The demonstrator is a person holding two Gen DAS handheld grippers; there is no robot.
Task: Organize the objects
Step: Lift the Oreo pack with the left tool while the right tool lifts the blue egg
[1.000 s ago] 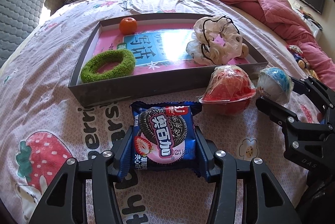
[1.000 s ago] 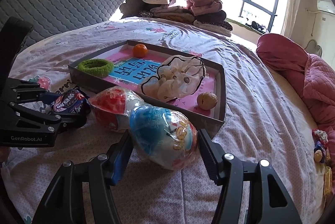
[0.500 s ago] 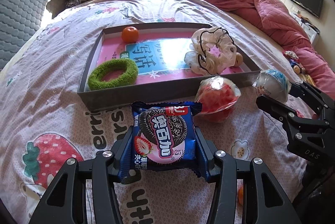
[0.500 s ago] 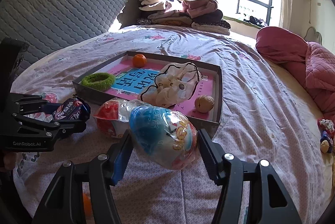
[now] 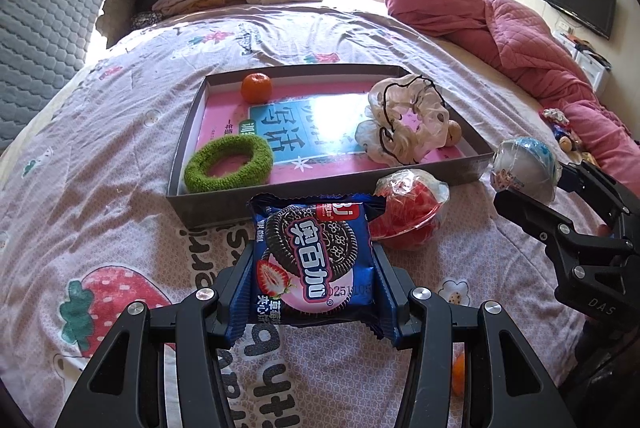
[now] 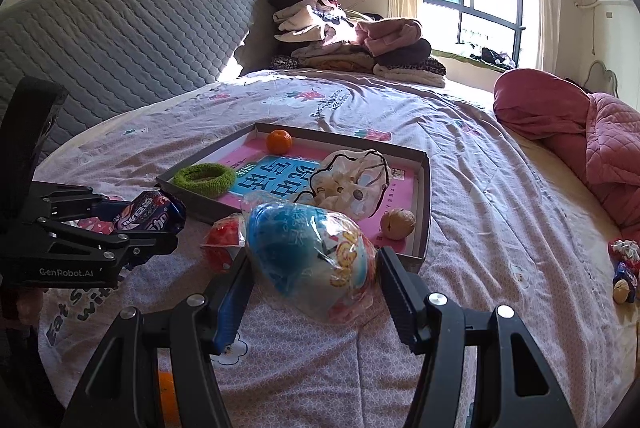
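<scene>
Left hand-held gripper (image 5: 316, 292) clamps the cookie packet (image 5: 314, 260) — right hand-held gripper (image 6: 312, 292) clamps the blue capsule toy (image 6: 310, 250) — above the bed (image 5: 120, 211)

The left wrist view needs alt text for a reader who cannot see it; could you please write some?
The left gripper holds a blue cookie packet above a bed, facing a shallow tray with an orange and green scrunchie. At right, the right gripper holds a blue-and-white ball.

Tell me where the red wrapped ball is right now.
The red wrapped ball lies on the bedspread just outside the tray's near wall, toward its right end. In the left wrist view it sits right of the cookie packet held in the left gripper.
</scene>
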